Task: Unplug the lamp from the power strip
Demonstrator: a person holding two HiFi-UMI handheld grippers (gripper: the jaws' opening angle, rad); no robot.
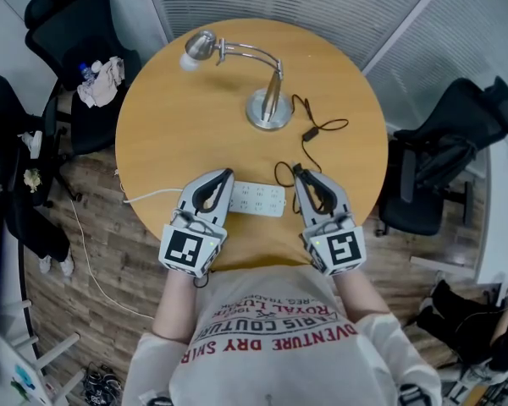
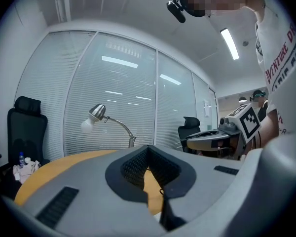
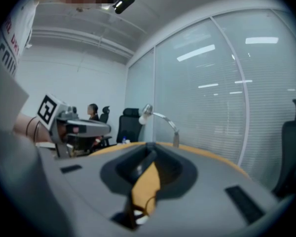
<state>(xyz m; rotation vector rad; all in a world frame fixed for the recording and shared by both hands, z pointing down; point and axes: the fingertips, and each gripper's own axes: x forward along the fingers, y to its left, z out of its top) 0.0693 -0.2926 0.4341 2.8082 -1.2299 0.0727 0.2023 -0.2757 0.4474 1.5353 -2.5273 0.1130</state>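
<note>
Round wooden table (image 1: 178, 134) seen from above | left: our left gripper (image 1: 227, 176), jaws pressed together and empty, lies over the white power strip's (image 1: 258, 199) left end | centre: lamp (image 1: 267, 104) stands farther back | right: our right gripper's (image 1: 298, 172) jaws pinch the lamp's black plug (image 1: 295, 168), just beyond the strip's right end

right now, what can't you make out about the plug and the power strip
Plug: head view, the right hand-held gripper covers with its tips where the lamp cord ends, so plugged or free is unclear.
Grip: right gripper view, blurred; the dark shape between the jaws cannot be named.
Sockets of the power strip: head view, too small to read.
</note>
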